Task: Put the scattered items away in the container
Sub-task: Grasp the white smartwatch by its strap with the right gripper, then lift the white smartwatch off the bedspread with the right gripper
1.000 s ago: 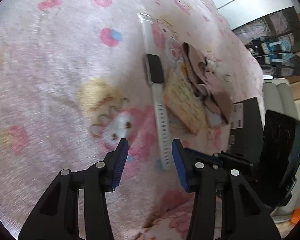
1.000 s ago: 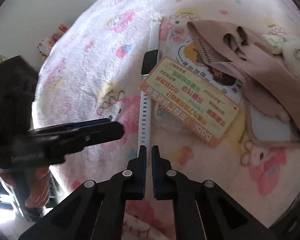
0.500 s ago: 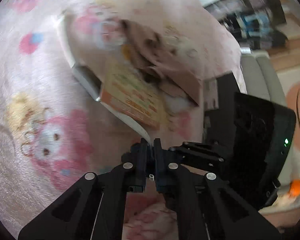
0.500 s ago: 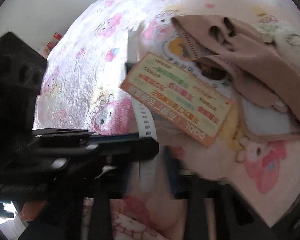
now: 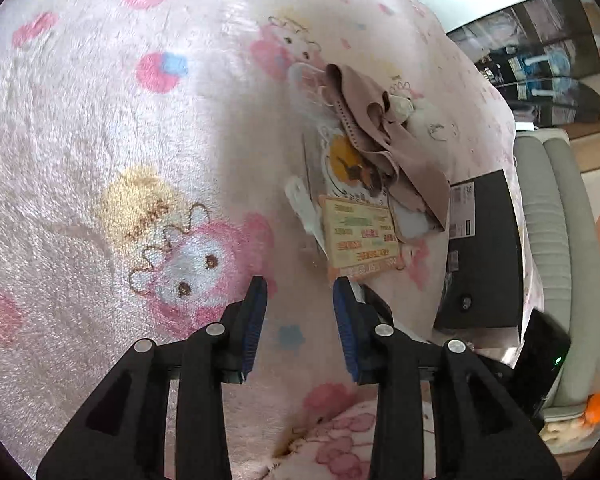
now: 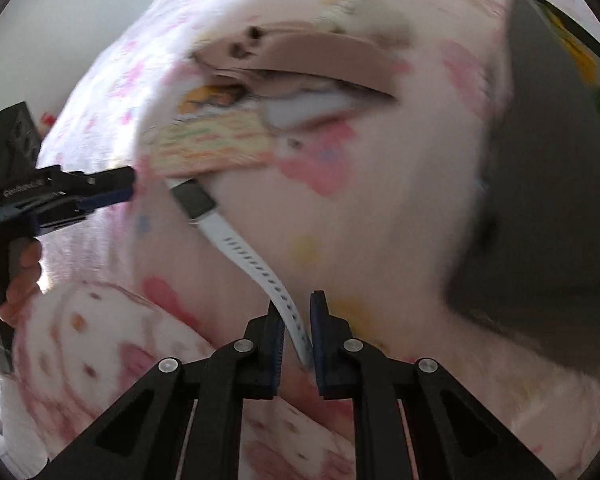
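The scattered items lie on a pink cartoon-print blanket (image 5: 100, 128), with a dark box (image 5: 484, 248), likely the container, at the blanket's edge. On the blanket, a beige cloth (image 5: 384, 148) overlaps an orange card (image 5: 360, 236). A white smartwatch (image 6: 236, 236) trails from under the card. The right gripper (image 6: 296, 332) pinches the watch's strap end. The left gripper (image 5: 300, 320) hovers near the card, jaws opening and holding nothing.

fluffy plush blanket (image 5: 100, 140), smooth rubbery watch strap (image 6: 256, 268), matt paper card (image 5: 362, 236), soft cloth mask (image 5: 384, 140).
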{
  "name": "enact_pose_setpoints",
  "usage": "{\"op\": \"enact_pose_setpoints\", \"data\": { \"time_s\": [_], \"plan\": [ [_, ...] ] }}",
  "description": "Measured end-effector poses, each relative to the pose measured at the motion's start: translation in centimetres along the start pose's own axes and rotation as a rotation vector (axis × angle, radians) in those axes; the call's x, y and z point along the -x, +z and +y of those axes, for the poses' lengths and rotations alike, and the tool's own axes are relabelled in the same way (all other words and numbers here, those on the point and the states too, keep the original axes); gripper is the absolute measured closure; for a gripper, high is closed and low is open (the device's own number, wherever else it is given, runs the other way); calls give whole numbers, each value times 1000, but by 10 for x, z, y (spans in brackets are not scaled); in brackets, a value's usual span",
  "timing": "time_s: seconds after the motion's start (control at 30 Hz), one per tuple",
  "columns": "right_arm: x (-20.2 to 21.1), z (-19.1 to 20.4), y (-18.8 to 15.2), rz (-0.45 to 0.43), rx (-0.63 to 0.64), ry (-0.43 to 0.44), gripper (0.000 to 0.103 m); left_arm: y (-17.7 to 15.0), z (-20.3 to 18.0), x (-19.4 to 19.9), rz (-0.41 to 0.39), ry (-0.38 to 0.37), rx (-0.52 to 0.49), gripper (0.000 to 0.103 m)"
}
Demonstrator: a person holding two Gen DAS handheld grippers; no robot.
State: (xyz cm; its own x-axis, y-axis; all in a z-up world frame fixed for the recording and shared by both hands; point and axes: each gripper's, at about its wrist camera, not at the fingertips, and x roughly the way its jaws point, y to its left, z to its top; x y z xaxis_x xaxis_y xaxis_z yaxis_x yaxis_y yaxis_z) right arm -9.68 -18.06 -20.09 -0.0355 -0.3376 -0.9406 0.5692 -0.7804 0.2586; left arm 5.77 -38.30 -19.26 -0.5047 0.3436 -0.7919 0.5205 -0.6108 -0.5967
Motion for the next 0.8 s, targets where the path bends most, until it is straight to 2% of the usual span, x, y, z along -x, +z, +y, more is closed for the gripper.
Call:
{"op": "enact_pose_setpoints", "data": {
  "time_s": [0.03,0.1,0.17,0.23,0.27,0.33,0.4,0.47,0.57,0.63,0.73,0.8],
  "plan": [
    [0,-10,-7,15,-6,-19,89,0,1,-1,-1,-2,1,70],
    [4,-15,-11,20,-25,-3,87,3,3,-4,-10,-8,3,69],
    [6,-14,-13,16,-62,93,83,5,7,-8,-16,-15,22,68],
    [10,-16,-12,0,-96,179,69,8,9,-12,-17,-50,29,68],
    [8,-11,-10,-13,-111,207,66,10,8,-16,-21,-73,33,68],
    [2,-11,-15,-20,-146,188,63,12,12,-22,-14,-103,38,68],
    [0,-15,-16,-7,-172,146,63,13,14,-24,-2,-127,43,76],
    [-3,-11,-14,15,-166,125,63,13,15,-20,-15,-152,52,76],
    [-6,-14,-24,40,-118,82,63,15,15,-12,-47,-135,63,77],
    [-4,-17,-30,66,-133,66,63,22,23,-6,-73,-137,105,77],
    [-6,-18,-34,74,-149,132,63,30,17,-14,-87,-117,104,77],
    [-12,-19,-36,80,-162,155,64,34,13,-20,-80,-103,94,87]
  ]
}}
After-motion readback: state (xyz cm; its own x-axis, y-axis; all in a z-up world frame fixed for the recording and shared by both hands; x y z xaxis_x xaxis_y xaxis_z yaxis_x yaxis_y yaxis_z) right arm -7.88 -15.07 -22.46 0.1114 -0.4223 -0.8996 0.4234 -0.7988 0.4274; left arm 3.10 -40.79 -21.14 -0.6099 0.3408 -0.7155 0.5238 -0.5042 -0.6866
